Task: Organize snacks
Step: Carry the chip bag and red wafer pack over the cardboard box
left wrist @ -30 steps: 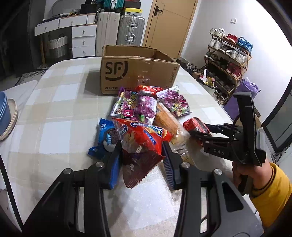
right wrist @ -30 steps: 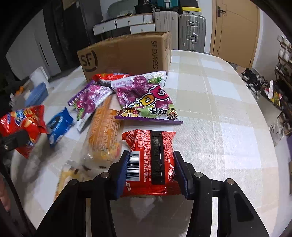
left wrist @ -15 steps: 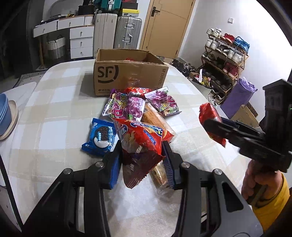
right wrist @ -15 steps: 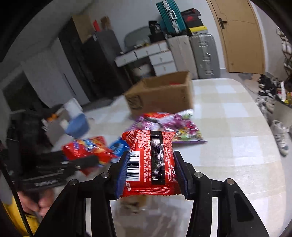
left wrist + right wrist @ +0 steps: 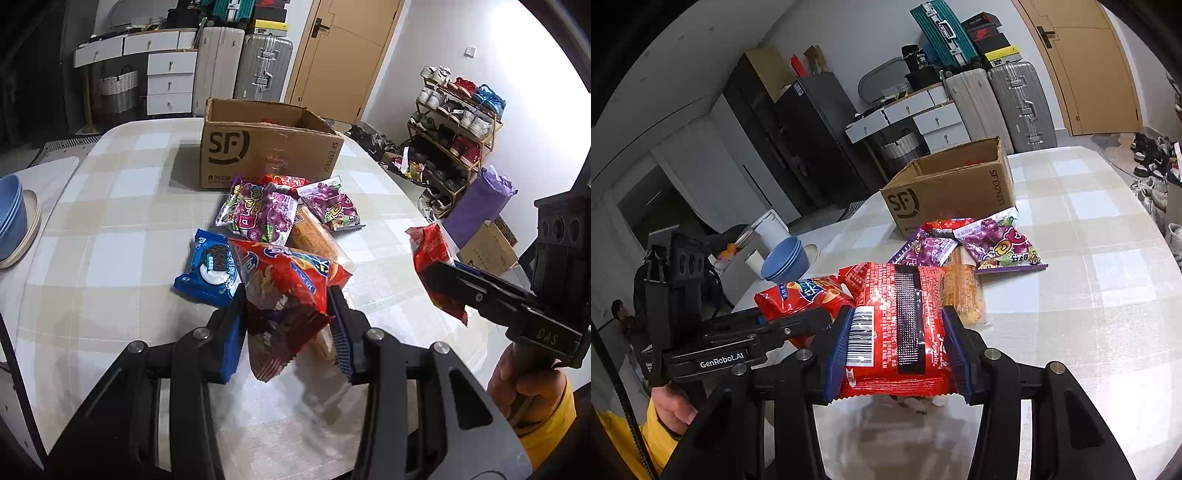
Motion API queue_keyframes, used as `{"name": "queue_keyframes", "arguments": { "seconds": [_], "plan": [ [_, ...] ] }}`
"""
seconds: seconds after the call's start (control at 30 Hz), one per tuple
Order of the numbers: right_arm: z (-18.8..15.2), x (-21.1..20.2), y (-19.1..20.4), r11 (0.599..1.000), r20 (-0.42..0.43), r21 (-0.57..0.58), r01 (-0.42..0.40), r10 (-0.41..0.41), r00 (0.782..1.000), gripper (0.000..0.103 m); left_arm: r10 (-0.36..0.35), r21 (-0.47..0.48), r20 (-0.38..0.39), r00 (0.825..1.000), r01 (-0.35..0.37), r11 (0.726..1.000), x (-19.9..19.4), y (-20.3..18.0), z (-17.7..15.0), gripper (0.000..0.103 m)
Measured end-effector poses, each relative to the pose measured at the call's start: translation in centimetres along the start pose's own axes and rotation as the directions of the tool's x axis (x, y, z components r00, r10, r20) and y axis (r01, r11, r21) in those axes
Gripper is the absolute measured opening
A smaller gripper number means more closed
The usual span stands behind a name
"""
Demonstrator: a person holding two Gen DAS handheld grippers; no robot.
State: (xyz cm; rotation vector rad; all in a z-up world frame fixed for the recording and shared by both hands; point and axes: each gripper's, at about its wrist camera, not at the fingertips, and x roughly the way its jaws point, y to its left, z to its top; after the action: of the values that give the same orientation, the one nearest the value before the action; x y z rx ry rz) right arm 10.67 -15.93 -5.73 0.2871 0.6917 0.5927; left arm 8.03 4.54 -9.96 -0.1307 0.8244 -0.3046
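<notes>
Here, left tongs clamp a chip bag, right tongs a red packet; something red shows in the open box.

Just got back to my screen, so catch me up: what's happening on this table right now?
A person is sorting snacks with a claw in each hand. The left claw is clamped on a red chip bag, and the right claw on a red wrapped pack; both are lifted clear of the table. The open cardboard box stands beyond the pile. A blue cookie pack, purple candy bags and an orange-wrapped snack lie on the table in front of it.
</notes>
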Motion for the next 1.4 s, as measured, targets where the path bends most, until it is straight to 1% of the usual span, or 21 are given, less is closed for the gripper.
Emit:
{"name": "queue_keyframes", "arguments": {
  "seconds": [0.3, 0.47, 0.6, 0.73, 0.87, 1.0, 1.17, 1.3, 1.4],
  "plan": [
    [1.2, -0.4, -0.2, 1.0, 0.021, 0.009, -0.021, 0.021, 1.0, 0.048, -0.006, -0.008, -0.001, 1.0, 0.006, 1.0, 0.1, 0.8, 0.9, 0.038],
    [2.7, 0.3, -0.5, 1.0, 0.035, 0.004, -0.028, 0.028, 0.999, 0.048, -0.005, -0.008, 0.003, 1.0, 0.005, 1.0, 0.7, 1.4, 2.2, 0.038],
    [4.3, 1.3, -0.6, 1.0, 0.033, -0.009, -0.029, 0.029, 0.999, 0.048, -0.011, -0.001, 0.009, 1.0, 0.011, 1.0, 1.3, 1.5, 4.0, 0.038],
    [6.2, 2.1, -0.6, 0.999, 0.036, -0.034, 0.001, 0.0, 0.999, 0.048, -0.017, -0.006, 0.031, 0.999, 0.017, 1.0, 1.7, 1.8, 6.1, 0.038],
    [8.2, 3.1, -0.8, 0.999, 0.042, -0.047, 0.003, -0.001, 0.999, 0.048, -0.019, -0.051, 0.069, 0.997, 0.023, 0.998, 1.8, 2.9, 8.4, 0.038],
    [10.6, 4.2, -1.1, 0.998, 0.039, -0.061, 0.008, -0.006, 0.999, 0.048, -0.001, -0.058, 0.083, 0.997, 0.005, 0.998, 2.4, 3.6, 10.8, 0.038],
    [14.5, 5.4, -1.6, 0.998, 0.047, -0.064, 0.01, -0.007, 0.999, 0.048, 0.024, -0.027, 0.096, 0.995, -0.022, 0.999, 3.4, 3.9, 14.9, 0.038],
    [17.5, 6.8, -2.1, 0.997, 0.043, -0.07, 0.014, -0.011, 0.999, 0.048, -0.015, -0.026, 0.141, 0.99, 0.018, 0.999, 4.4, 4.5, 18.8, 0.039],
    [19.6, 8.2, -2.6, 0.997, 0.032, -0.078, 0.015, -0.012, 0.999, 0.048, 0.014, 0.008, 0.151, 0.988, -0.016, 1.0, 5.7, 4.7, 21.3, 0.039]
  ]
}}
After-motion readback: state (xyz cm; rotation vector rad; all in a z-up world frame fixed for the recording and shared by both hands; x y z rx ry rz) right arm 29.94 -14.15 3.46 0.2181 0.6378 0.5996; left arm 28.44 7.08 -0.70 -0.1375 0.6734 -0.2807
